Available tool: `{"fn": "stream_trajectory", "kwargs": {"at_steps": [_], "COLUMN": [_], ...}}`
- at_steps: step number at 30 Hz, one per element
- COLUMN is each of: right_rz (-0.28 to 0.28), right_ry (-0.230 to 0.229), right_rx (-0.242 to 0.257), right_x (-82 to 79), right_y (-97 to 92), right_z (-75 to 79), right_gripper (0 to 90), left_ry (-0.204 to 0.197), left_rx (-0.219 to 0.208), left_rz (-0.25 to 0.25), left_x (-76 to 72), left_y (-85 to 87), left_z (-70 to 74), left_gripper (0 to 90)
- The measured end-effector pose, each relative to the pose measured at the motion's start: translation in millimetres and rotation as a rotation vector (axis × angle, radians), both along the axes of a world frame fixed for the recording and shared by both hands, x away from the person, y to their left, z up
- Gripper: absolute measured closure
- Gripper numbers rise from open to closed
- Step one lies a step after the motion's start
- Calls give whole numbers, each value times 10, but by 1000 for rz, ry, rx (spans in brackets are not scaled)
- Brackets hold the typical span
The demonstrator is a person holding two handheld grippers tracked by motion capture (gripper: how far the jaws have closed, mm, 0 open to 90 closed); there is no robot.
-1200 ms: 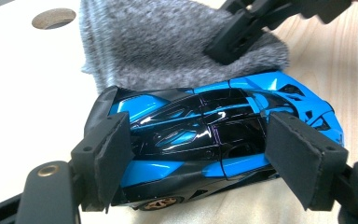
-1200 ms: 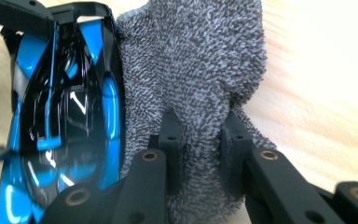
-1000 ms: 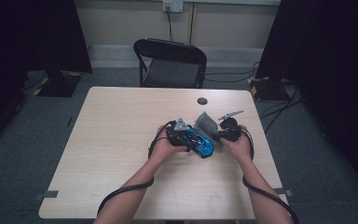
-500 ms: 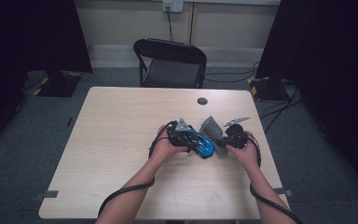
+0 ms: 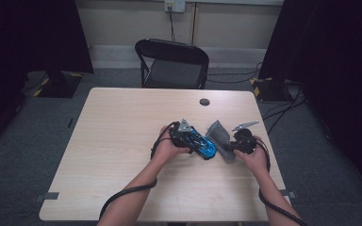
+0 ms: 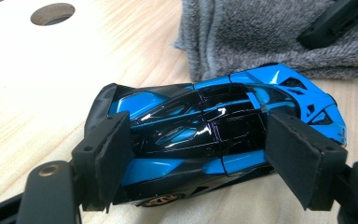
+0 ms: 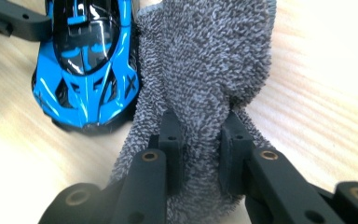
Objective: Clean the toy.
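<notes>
From the high view, you had both hands over the right half of the light wood worktop (image 5: 122,141). Your left hand-held gripper (image 5: 195,141) was wrapped around the blue and black toy car (image 5: 202,145), and your right hand-held gripper (image 5: 233,146) sat just beside it with the grey cloth (image 5: 219,136) bunched between the two. The car lay a bit right of the worktop's middle, nose angled toward your right hand. A black folding chair (image 5: 172,61) stood behind the far edge, and a small round cable hole (image 5: 204,101) was in the worktop beyond the car.

In the left gripper view, your left hand-held gripper (image 6: 200,154) was clamped on the car (image 6: 205,126) across its body, one pad on each side, with the car low against the wood. The cloth (image 6: 261,37) lay just past the car, touching its far side, and the tip of the other gripper pressed into it up top.

In the right gripper view, your right hand-held gripper (image 7: 198,144) was pinched tight on a fold of the cloth (image 7: 205,60), fabric squeezed between the pads. The cloth draped away along the worktop, and the car's (image 7: 86,60) nose pointed back at you right beside it, its side touching the fabric.
</notes>
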State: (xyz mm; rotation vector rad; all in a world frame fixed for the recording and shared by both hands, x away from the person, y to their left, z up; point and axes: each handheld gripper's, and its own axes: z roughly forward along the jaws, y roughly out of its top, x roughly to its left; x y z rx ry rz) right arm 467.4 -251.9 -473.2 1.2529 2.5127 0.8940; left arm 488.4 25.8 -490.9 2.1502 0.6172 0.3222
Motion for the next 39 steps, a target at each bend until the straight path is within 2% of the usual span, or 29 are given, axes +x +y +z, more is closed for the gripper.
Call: {"fn": "stream_trajectory", "kwargs": {"at_steps": [6, 19, 25, 32, 36, 38, 39], "right_rz": [3, 27, -25, -95, -117, -116, -116], "right_ry": [6, 19, -7, -67, -90, -84, -87], "right_rx": [17, 8, 47, 104, 112, 132, 123], "right_x": [-92, -341, -392, -283, -148, -71, -36], "right_y": [-81, -248, -396, -494, -442, -388, -354], "right_z": [-4, 30, 107, 290, 354, 368, 375], "right_gripper": [743, 743, 743, 743, 743, 743, 743], "left_ry": [2, 3, 3, 2, 1, 1, 1], "left_rx": [4, 10, 12, 6, 3, 3, 2], "left_rz": [2, 9, 11, 10, 12, 12, 12], "left_x": [-3, -15, -15, -17, -19, -20, -21], "left_y": [-11, -25, -19, -17, -17, -18, -17], "left_z": [5, 10, 10, 5, 2, 1, 0], "left_gripper": [231, 230, 230, 230, 230, 228, 228]}}
